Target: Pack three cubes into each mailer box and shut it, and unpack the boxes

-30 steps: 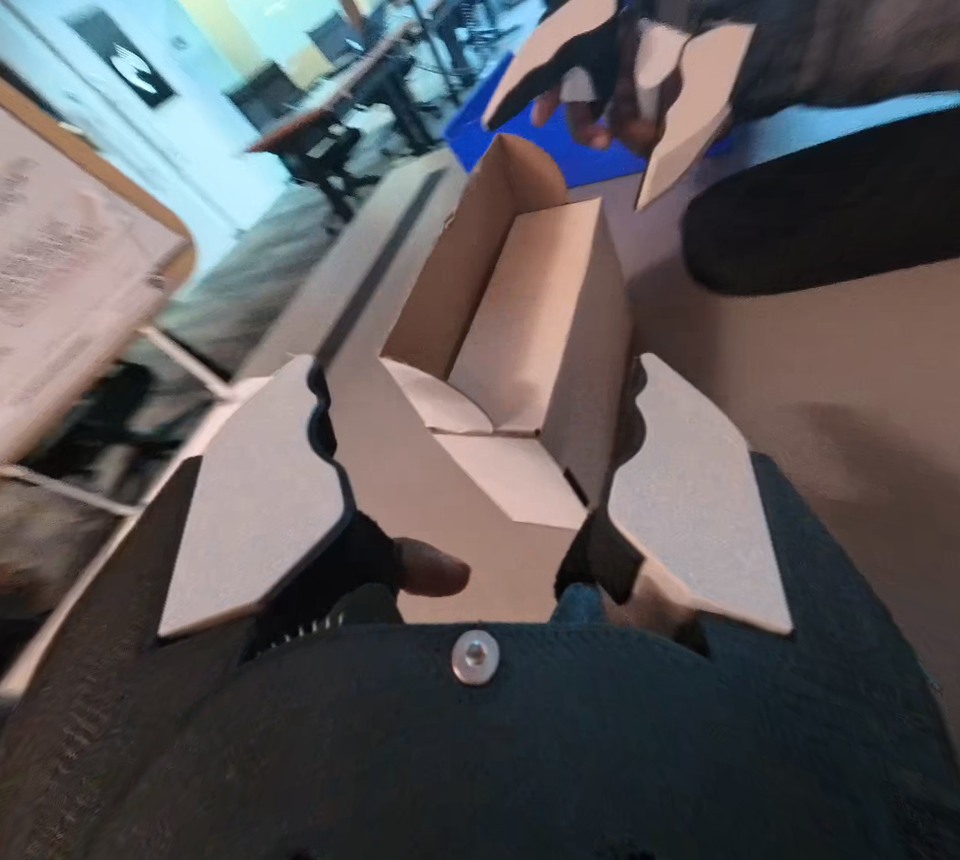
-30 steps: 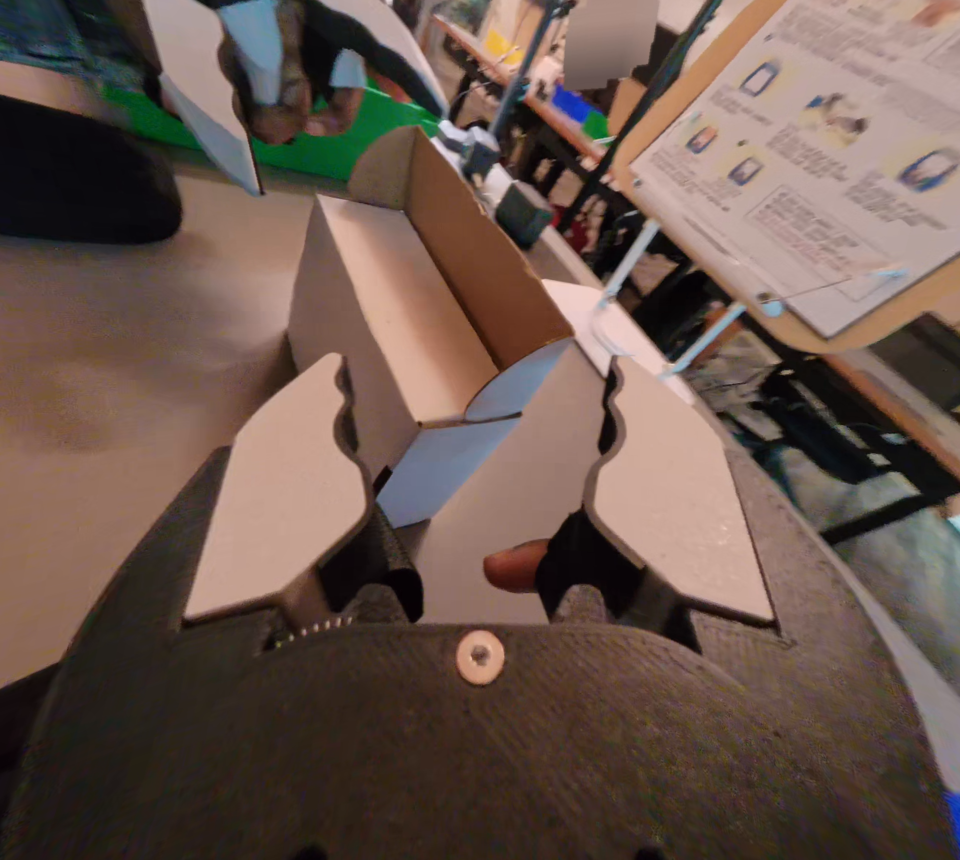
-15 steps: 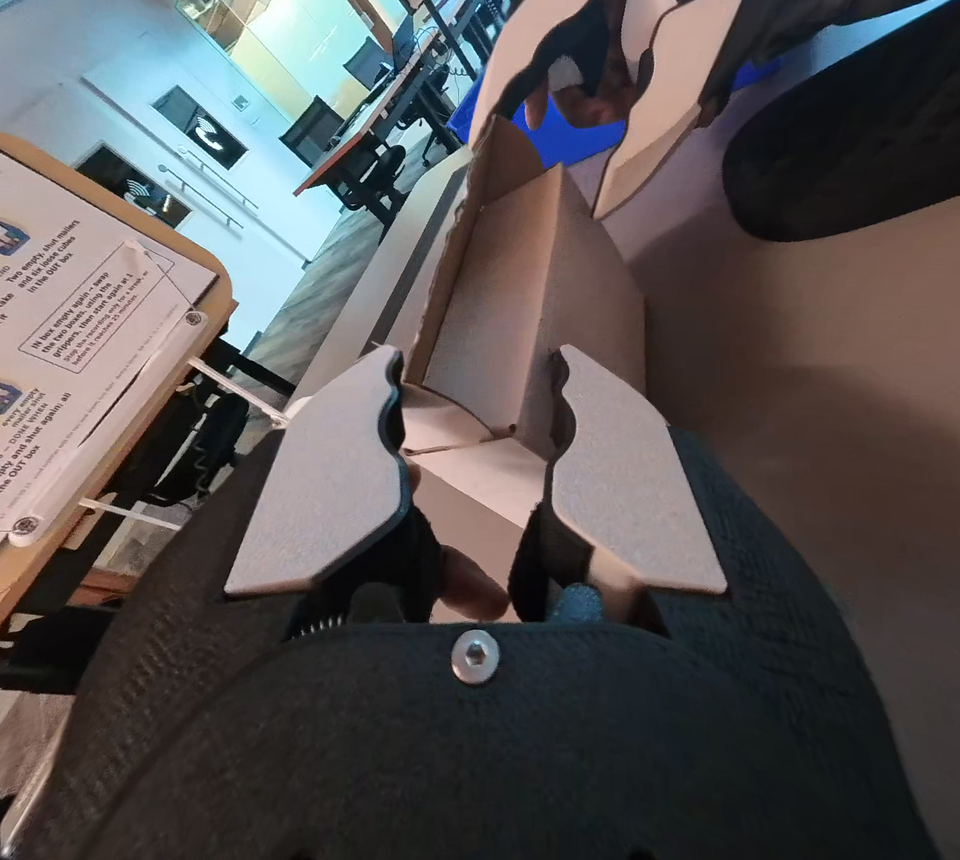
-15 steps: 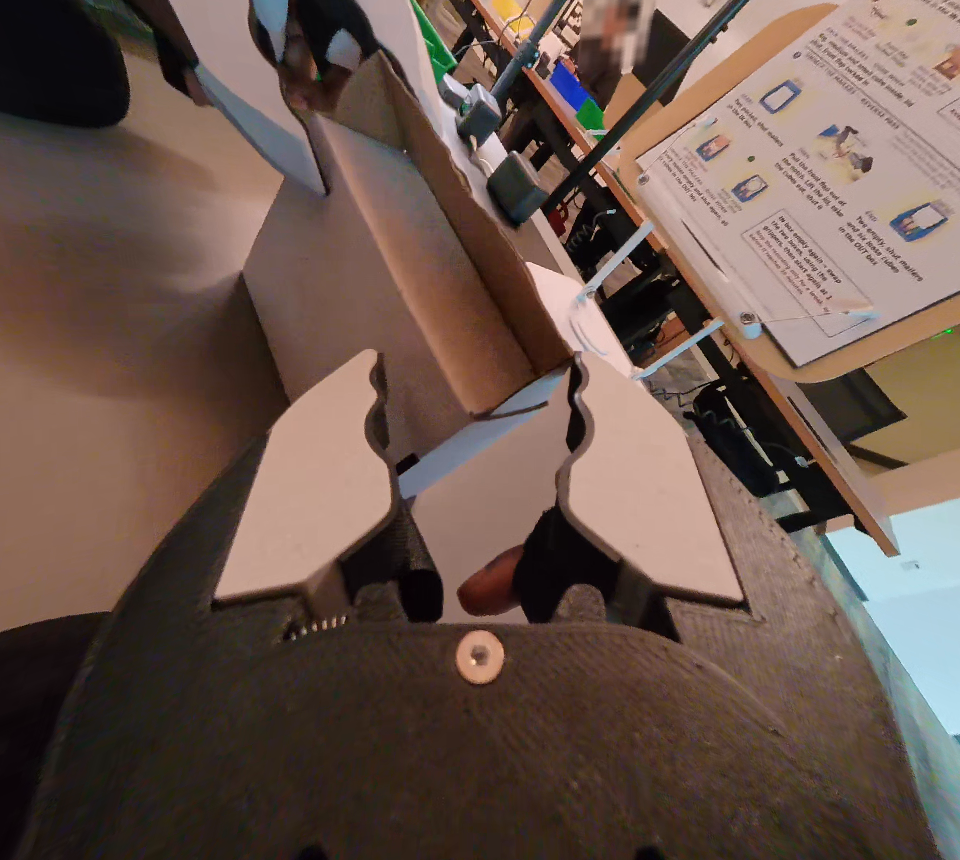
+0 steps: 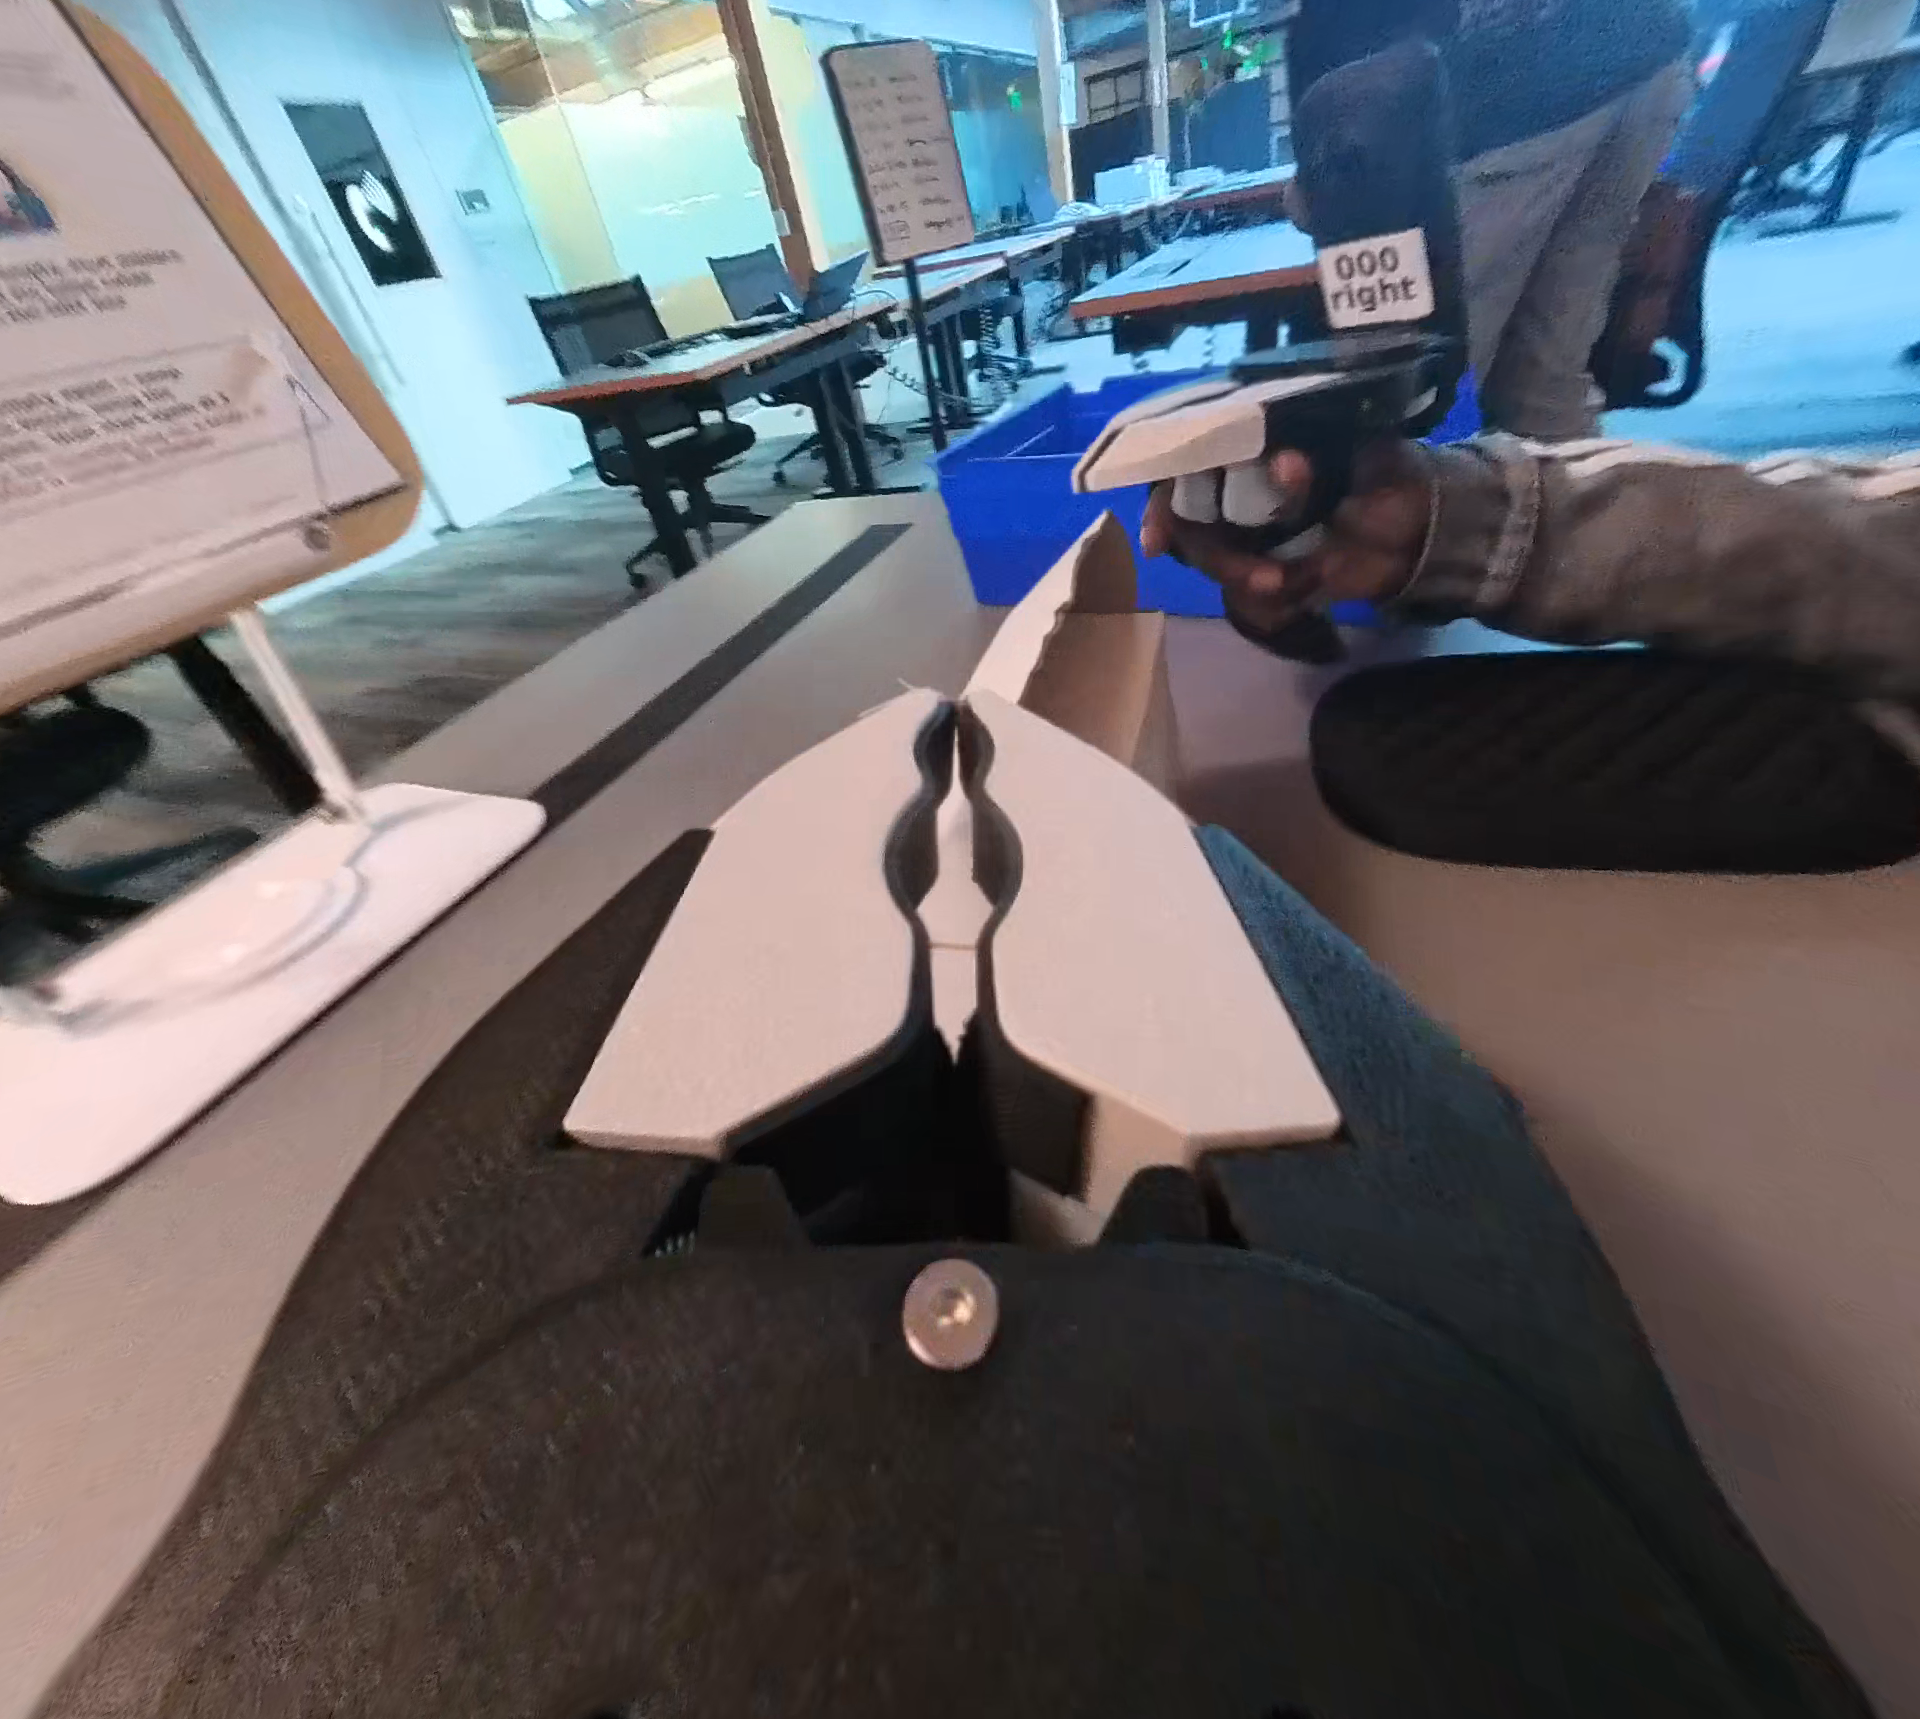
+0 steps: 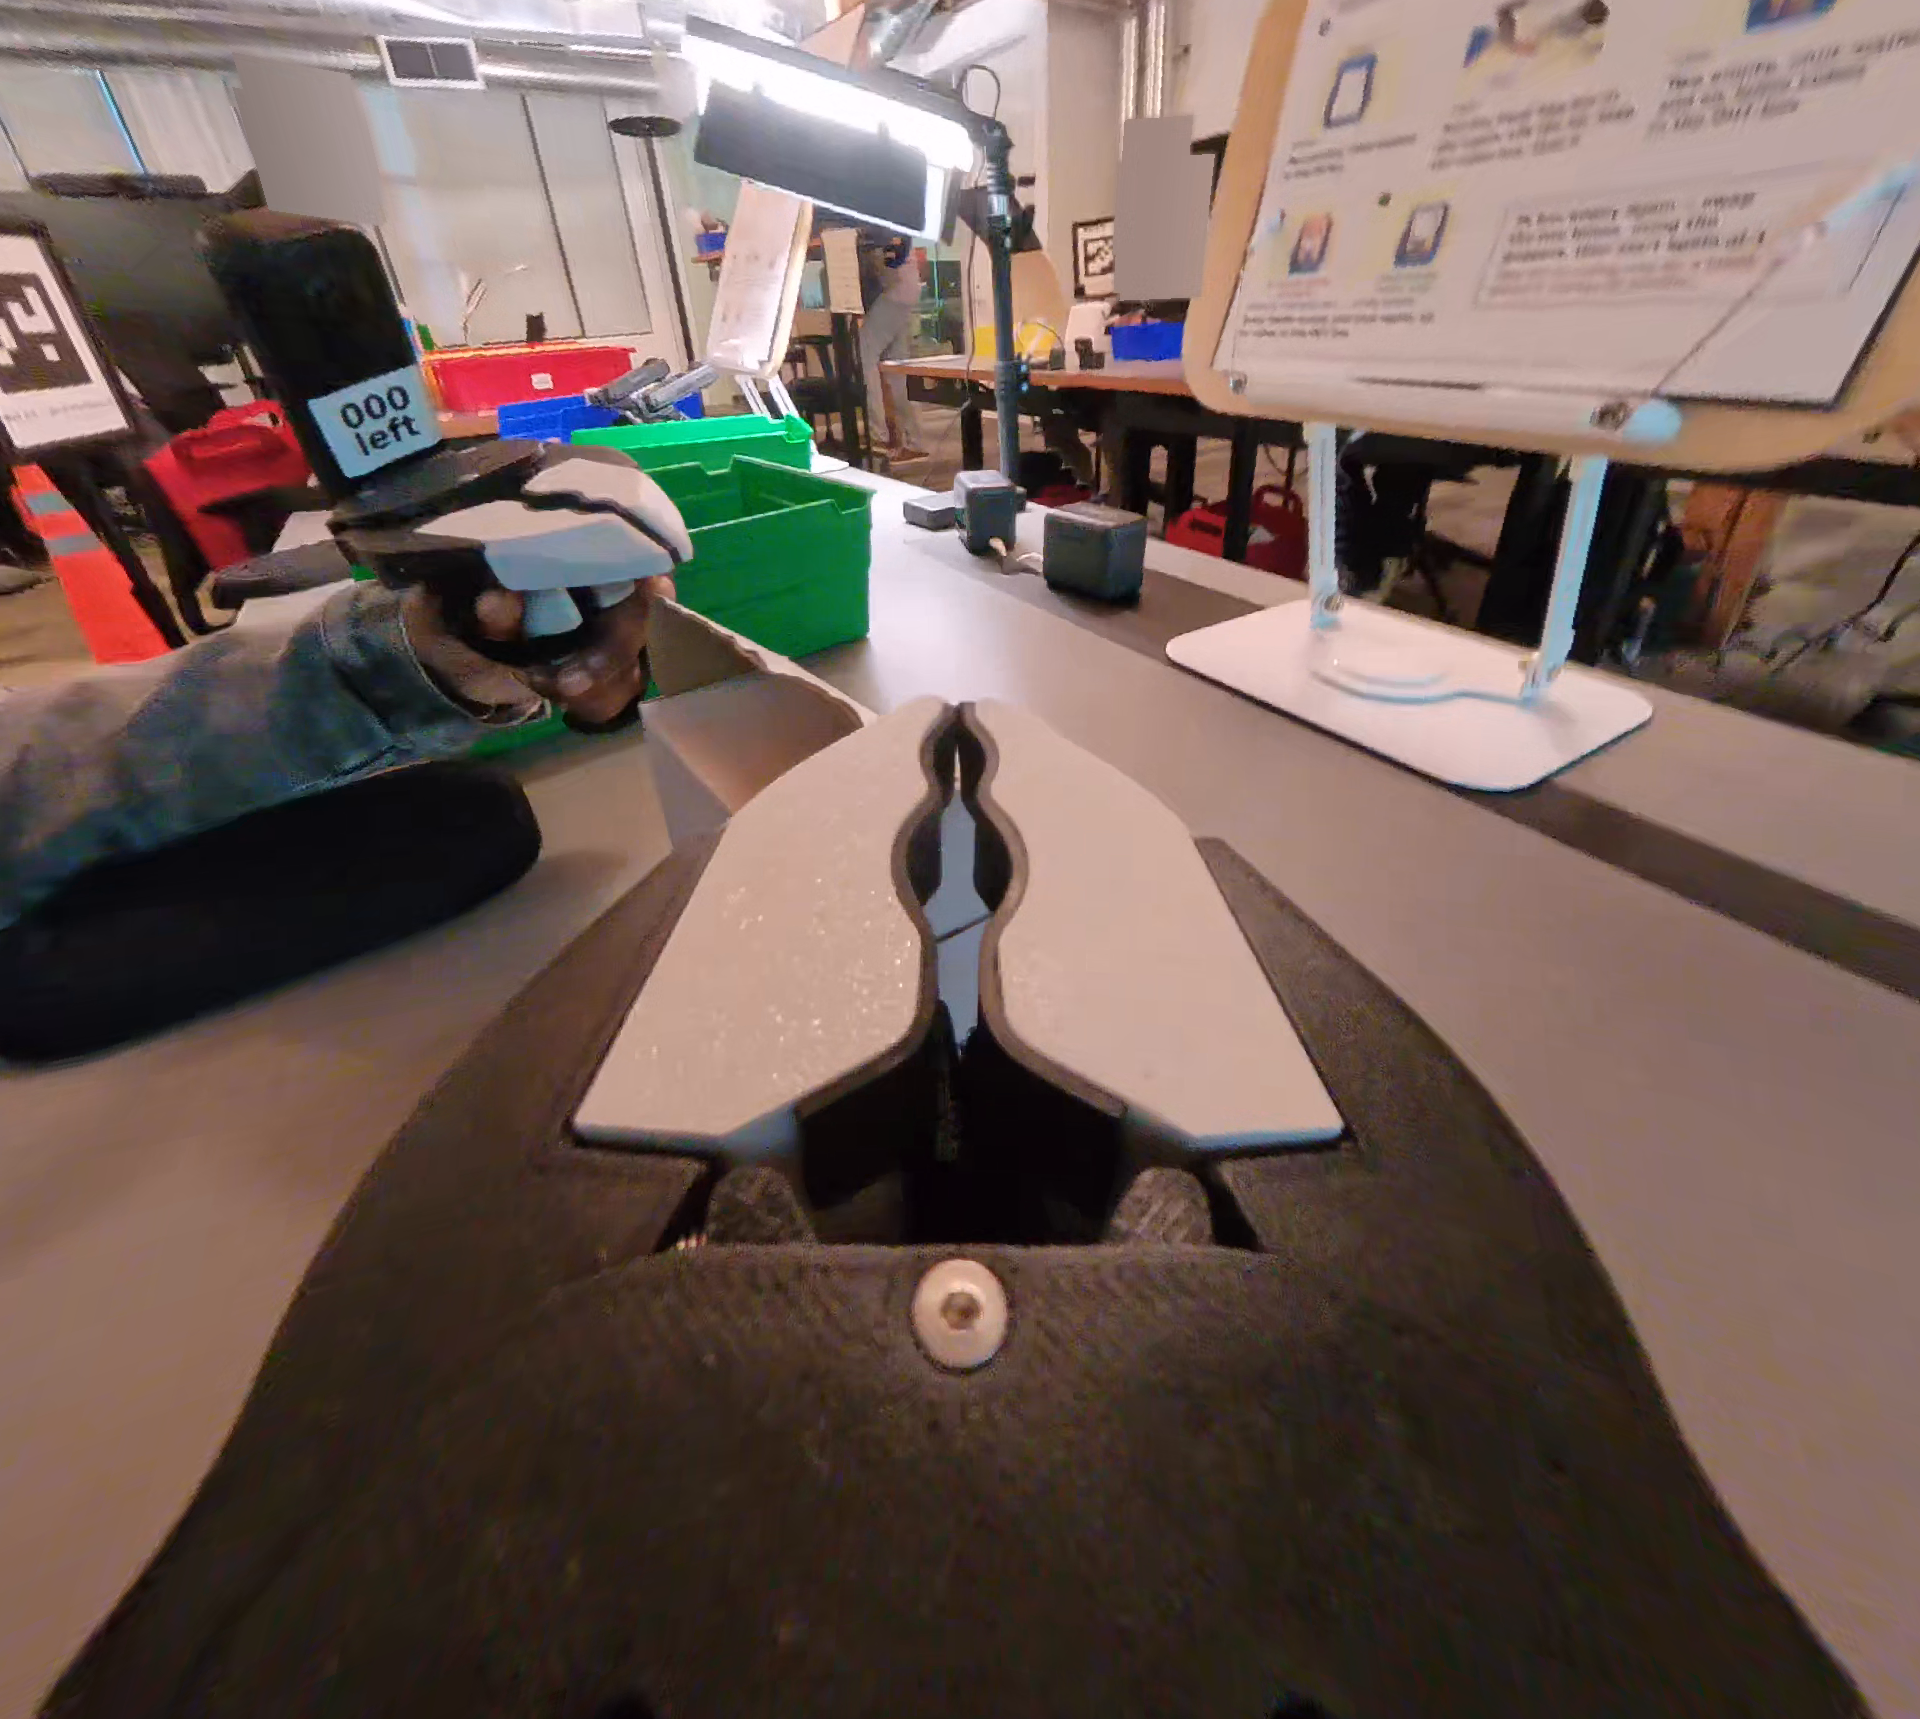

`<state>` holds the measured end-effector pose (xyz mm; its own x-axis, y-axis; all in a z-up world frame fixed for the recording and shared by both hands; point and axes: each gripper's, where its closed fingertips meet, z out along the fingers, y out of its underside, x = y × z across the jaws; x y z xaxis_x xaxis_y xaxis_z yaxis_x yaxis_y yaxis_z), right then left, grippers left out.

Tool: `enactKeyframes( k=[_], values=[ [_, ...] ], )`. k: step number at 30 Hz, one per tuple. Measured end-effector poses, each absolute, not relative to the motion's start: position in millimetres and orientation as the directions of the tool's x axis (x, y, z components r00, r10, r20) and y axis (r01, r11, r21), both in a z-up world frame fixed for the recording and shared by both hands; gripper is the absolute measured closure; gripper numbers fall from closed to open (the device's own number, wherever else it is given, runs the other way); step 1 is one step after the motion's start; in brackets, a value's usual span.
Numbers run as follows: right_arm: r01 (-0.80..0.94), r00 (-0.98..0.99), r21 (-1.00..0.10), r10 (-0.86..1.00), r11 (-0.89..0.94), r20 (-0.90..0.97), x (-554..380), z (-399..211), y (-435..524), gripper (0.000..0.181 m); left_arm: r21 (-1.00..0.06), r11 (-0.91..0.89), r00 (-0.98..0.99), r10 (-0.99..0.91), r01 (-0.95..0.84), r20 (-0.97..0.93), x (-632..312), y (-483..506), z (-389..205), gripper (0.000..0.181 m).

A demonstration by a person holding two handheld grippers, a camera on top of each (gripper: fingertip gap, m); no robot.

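A brown cardboard mailer box (image 5: 1101, 682) lies on the grey table (image 5: 1558, 1098), its lid standing partly up. My left gripper (image 5: 954, 719) is shut at the box's near end, with a thin strip of cardboard flap between the fingers. My right gripper (image 6: 958, 713) is shut at the opposite end of the box (image 6: 727, 744), with a thin dark strip in its gap. Each gripper shows in the other's view, the right one (image 5: 1086, 469) and the left one (image 6: 670, 542), both shut and level over the box ends. No cubes are in view; the box's inside is hidden.
A blue bin (image 5: 1018, 485) stands behind the box in the left wrist view, a green bin (image 6: 769, 526) in the right wrist view. A sign on a white stand (image 6: 1403, 693) sits at the table's edge. Black arm pads (image 5: 1610, 755) rest on the table. A person (image 5: 1538, 111) stands beyond. Left tips to right tips: about 15 cm.
Both grippers have closed from wide open to shut at the box's two ends. Both have tipped level, so the views now look across the table and the box sits lower in view.
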<state>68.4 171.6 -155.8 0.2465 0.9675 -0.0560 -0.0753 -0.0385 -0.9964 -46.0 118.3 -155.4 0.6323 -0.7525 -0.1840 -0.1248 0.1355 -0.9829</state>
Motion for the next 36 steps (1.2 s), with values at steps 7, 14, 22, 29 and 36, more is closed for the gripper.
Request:
enactKeyframes(
  k=[7,14,22,29,36],
  values=[
    [0.024,0.225,-1.0,0.974,-0.001,0.004,65,-169,167,0.181,-0.992,0.018,0.589,-0.803,-0.126,-0.09,-42,118,-171,0.181],
    [0.147,0.198,-0.988,0.977,0.053,0.082,61,-189,162,0.181,-0.98,-0.048,0.56,-0.826,-0.195,-0.071,-40,117,-189,0.181],
    [0.175,0.175,-0.974,0.968,0.147,0.178,61,-198,161,0.181,-0.964,-0.07,0.538,-0.839,-0.257,-0.083,-40,116,-199,0.181],
    [0.183,0.189,-0.968,0.961,0.169,0.204,61,-198,161,0.181,-0.96,-0.099,0.558,-0.827,-0.263,-0.068,-40,116,-200,0.181],
    [0.102,0.195,-0.988,0.972,0.112,0.131,65,-191,162,0.164,-0.985,-0.075,0.655,-0.754,-0.158,-0.047,-51,126,-193,0.15]
  ],
)
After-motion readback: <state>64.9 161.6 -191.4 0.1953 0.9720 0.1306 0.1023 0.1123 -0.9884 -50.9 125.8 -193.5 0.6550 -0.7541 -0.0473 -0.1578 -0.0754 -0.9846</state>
